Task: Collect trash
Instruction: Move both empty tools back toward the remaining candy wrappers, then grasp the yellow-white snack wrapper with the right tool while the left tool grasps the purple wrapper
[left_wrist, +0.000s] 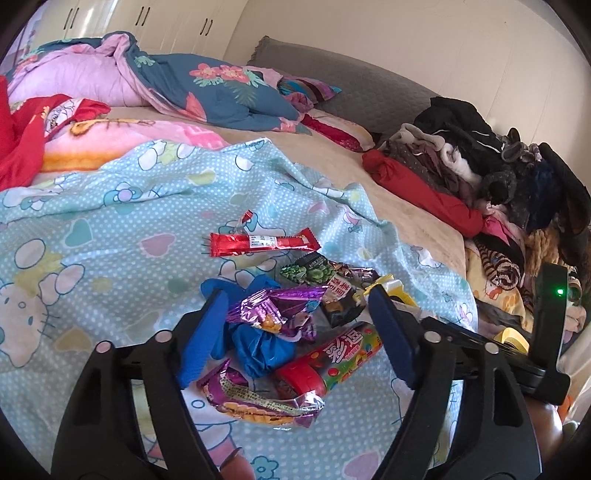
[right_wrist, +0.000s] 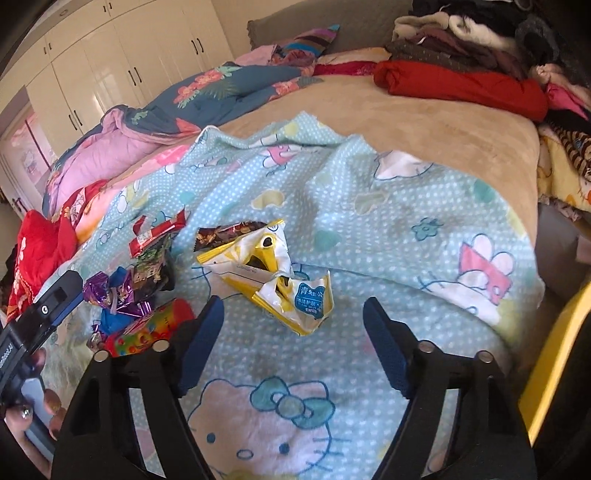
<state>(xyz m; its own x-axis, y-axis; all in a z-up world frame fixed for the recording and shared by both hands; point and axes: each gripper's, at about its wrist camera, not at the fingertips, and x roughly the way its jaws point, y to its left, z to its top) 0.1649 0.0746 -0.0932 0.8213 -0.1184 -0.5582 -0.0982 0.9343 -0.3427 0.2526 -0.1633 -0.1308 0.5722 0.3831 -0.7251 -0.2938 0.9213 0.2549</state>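
Note:
Snack trash lies on a light blue Hello Kitty blanket (left_wrist: 92, 229). My left gripper (left_wrist: 295, 295) is open, its fingers on either side of a pile: a purple foil wrapper (left_wrist: 280, 306), crumpled blue plastic (left_wrist: 258, 350), a candy tube with a red cap (left_wrist: 332, 365) and a second purple wrapper (left_wrist: 258, 402). A red wrapper (left_wrist: 262, 242) and a green and black packet (left_wrist: 310, 273) lie beyond. My right gripper (right_wrist: 293, 306) is open just short of a crumpled yellow and white packet (right_wrist: 269, 273). A brown wrapper (right_wrist: 229, 232) lies behind it. The pile (right_wrist: 136, 306) is at the left.
A pile of dark and red clothes (left_wrist: 480, 173) sits at the bed's right side. Floral quilts (left_wrist: 207, 88) lie at the far end, red fabric (left_wrist: 22, 147) at the left. White wardrobes (right_wrist: 110, 74) stand behind. A yellow object (right_wrist: 557, 350) is beside the bed at right.

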